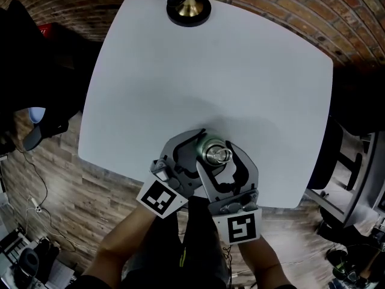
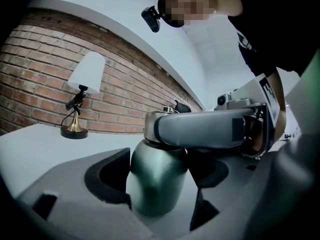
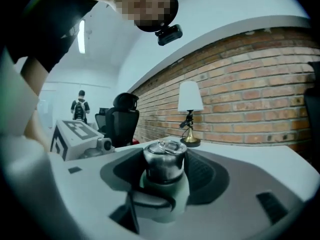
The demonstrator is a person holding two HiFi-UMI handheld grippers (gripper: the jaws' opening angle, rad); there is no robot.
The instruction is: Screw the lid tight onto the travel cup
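Left tongs (image 2: 161,170) gripping travel cup (image 2: 154,189) (upright), lid (image 3: 164,160) topmost.

Bright, even indoor light, soft shadow on white table (image 1: 180,71) beyond cup (image 2: 155,184), glint on metal lid (image 1: 216,155), heavy fisheye bending, dark corners, near foreground blurred in both gripper views.

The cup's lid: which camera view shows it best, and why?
Right gripper view: the lid sits centred between its fingers, side and top ring visible. Head view shows only its shiny top. Left gripper view shows the travel cup; the right gripper's finger hides the lid.
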